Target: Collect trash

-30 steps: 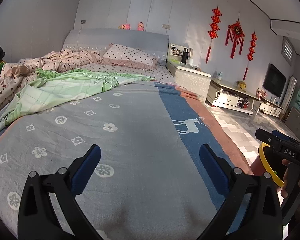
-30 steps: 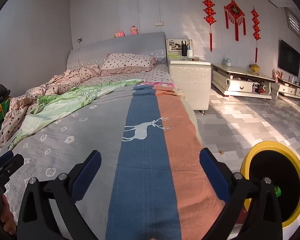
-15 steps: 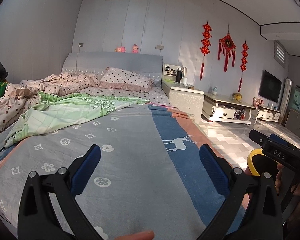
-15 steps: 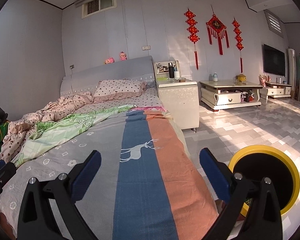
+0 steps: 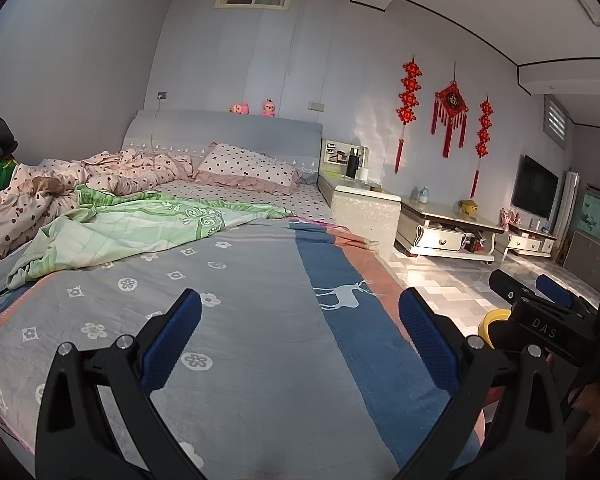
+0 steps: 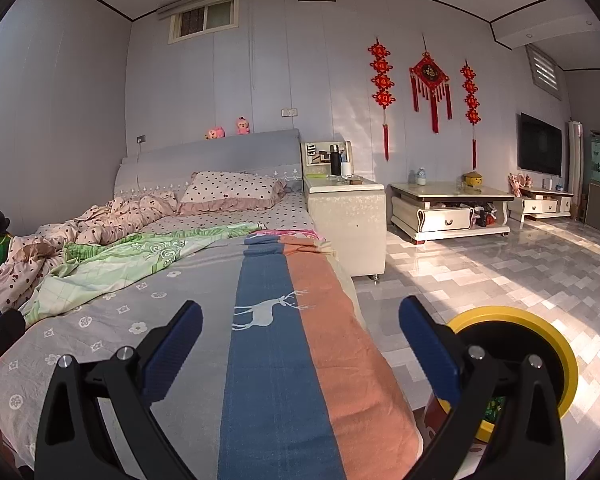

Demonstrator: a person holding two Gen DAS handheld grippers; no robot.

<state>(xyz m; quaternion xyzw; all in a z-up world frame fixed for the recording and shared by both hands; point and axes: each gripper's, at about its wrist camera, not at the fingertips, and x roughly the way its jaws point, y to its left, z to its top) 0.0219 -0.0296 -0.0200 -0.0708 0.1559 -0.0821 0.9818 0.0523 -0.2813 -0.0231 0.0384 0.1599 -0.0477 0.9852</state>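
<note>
Left gripper (image 5: 300, 340): jaws spread wide, empty, above the bedspread (image 5: 260, 320). Right gripper (image 6: 300, 340): jaws spread wide, empty; body lettered "DAS", seen at 3 o'clock from the left camera. Yellow-rimmed bin (image 6: 556, 344): on the floor at 4 o'clock in the right view, beside the bed; green scrap inside.

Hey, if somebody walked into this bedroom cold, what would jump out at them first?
Probably the big bed's grey flowered blanket with a blue deer stripe and an orange band, filling the foreground, with a crumpled green quilt on its left half. Next, the three red knotted tassel ornaments on the far wall, right of the headboard. Low right, a round yellow-rimmed black bin stands on the tiled floor beside the bed.
</note>
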